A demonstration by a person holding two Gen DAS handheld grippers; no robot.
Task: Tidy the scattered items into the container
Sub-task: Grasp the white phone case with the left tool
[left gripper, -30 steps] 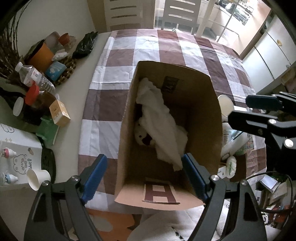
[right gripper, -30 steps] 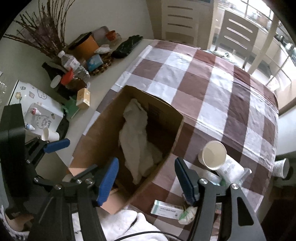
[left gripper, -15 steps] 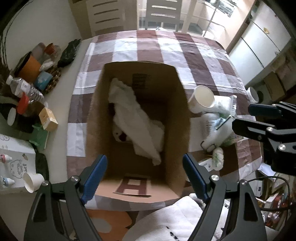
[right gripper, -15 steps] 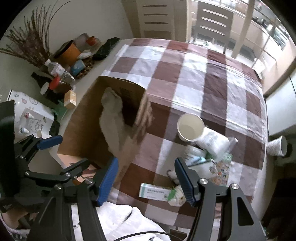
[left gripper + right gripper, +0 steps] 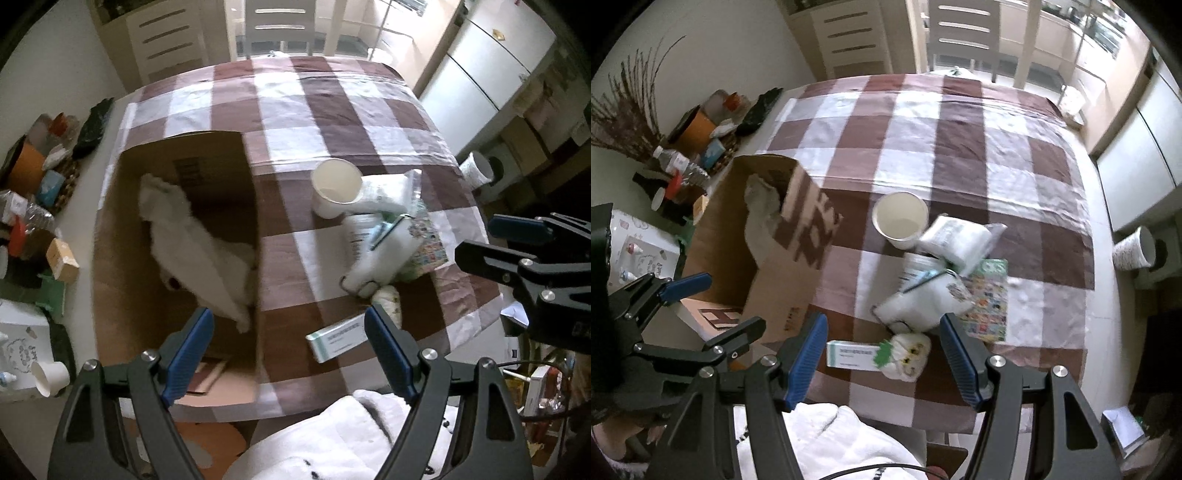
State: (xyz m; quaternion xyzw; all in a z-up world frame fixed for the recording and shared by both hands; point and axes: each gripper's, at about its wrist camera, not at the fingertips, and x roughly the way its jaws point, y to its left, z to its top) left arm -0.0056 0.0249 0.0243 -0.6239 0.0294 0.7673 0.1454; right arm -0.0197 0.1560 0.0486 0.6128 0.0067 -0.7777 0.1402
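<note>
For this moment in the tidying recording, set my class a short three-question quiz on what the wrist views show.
1. True or false: the left claw grips the cloth.
2. Which lies nearest the right claw? A) cup B) flat carton C) box
3. Fill in: the cloth lies inside the ____.

Key
1. False: both claws are open and empty.
2. B: it lies just beyond the fingertips, beside a small white pack.
3. Box; the cup and the rest of the pile are on the checked tablecloth outside it.
</note>
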